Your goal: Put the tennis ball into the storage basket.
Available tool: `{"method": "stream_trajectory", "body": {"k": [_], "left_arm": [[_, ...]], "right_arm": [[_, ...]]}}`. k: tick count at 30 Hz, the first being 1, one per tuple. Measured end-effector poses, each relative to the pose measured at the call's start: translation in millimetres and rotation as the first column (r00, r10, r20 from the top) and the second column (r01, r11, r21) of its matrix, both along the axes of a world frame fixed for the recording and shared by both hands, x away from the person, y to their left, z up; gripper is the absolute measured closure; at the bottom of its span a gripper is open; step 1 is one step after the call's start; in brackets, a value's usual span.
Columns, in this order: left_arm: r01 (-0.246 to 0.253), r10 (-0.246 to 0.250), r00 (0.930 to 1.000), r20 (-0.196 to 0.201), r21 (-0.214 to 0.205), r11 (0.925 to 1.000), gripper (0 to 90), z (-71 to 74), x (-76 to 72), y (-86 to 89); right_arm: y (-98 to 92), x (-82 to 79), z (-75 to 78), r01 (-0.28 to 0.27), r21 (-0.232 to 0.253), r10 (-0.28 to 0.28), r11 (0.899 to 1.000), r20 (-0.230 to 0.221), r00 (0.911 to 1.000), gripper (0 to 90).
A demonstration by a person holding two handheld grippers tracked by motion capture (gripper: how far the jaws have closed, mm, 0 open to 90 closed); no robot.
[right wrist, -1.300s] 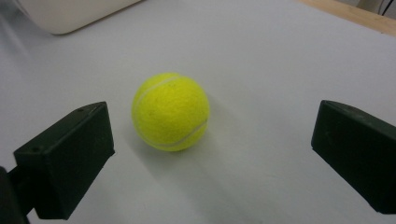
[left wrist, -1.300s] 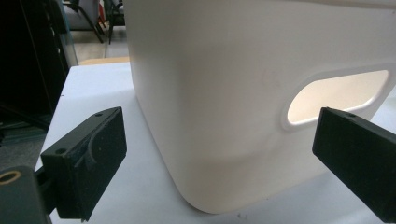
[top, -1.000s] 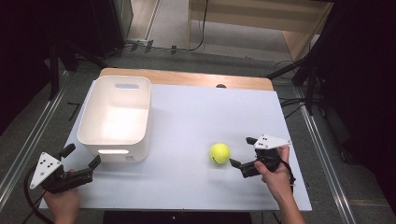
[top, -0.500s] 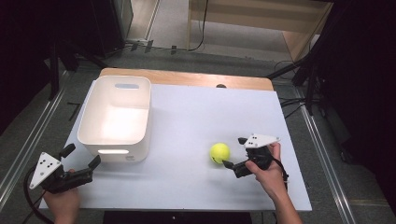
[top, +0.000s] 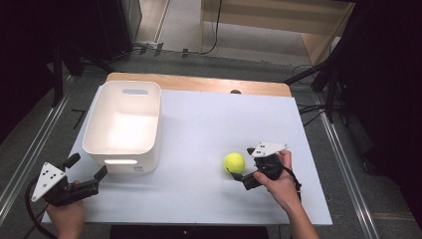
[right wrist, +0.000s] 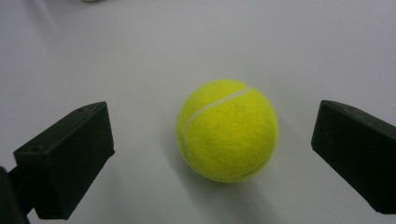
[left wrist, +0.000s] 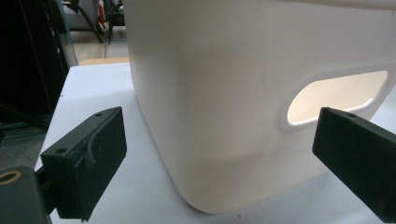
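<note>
A yellow-green tennis ball point(top: 234, 162) rests on the white table top point(top: 199, 129), right of centre. My right gripper point(top: 243, 164) is open just to the ball's right, its jaws pointing at the ball. In the right gripper view the ball point(right wrist: 227, 129) lies between and just beyond the two black jaws of the right gripper point(right wrist: 212, 140), touching neither. A white plastic bin point(top: 122, 158) stands at the left. My left gripper point(top: 87, 167) is open at the front left, close to the bin's near corner. The left gripper view shows the bin wall point(left wrist: 224, 93) with its handle slot point(left wrist: 334, 95).
A strip of wooden table edge point(top: 199, 83) runs along the far side. Dark stands and cables point(top: 318, 74) sit on the floor beyond the table's right corner. Metal rails point(top: 30, 159) run beside the table on both sides.
My right gripper has moved left, closing in on the ball. The ball, the bin and the left gripper have stayed where they were.
</note>
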State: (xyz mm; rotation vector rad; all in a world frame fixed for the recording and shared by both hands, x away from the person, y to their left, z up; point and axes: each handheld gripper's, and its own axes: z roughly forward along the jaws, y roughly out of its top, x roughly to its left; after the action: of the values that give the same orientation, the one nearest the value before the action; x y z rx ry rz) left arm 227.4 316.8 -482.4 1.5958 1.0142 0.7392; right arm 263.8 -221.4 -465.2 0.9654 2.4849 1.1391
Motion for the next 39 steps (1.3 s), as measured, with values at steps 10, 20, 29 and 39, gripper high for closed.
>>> {"method": "stream_trajectory", "body": {"k": [10,20,29,39], "left_arm": [[0.0,0.0,1.0,0.0,0.0,1.0,2.9,0.0,0.0,-0.1],[0.002,-0.002,1.0,-0.001,-0.001,1.0,2.8,0.1,-0.2,-0.2],[0.002,-0.002,1.0,0.0,0.0,1.0,2.9,0.2,-0.2,0.3],[0.002,-0.002,1.0,0.0,-0.005,1.0,2.9,0.1,-0.1,0.4]], "right_arm": [[11.1,4.4,-3.2,-0.026,-0.01,0.025,1.0,-0.029,0.9993,0.0],[17.1,9.2,-8.4,-0.033,-0.021,0.032,0.999,-0.06,0.9977,0.0],[19.6,15.1,-13.9,0.014,-0.035,-0.018,0.999,-0.117,0.9929,0.0],[23.6,17.5,-18.2,0.039,-0.055,-0.046,0.998,-0.127,0.9908,6.5]]}}
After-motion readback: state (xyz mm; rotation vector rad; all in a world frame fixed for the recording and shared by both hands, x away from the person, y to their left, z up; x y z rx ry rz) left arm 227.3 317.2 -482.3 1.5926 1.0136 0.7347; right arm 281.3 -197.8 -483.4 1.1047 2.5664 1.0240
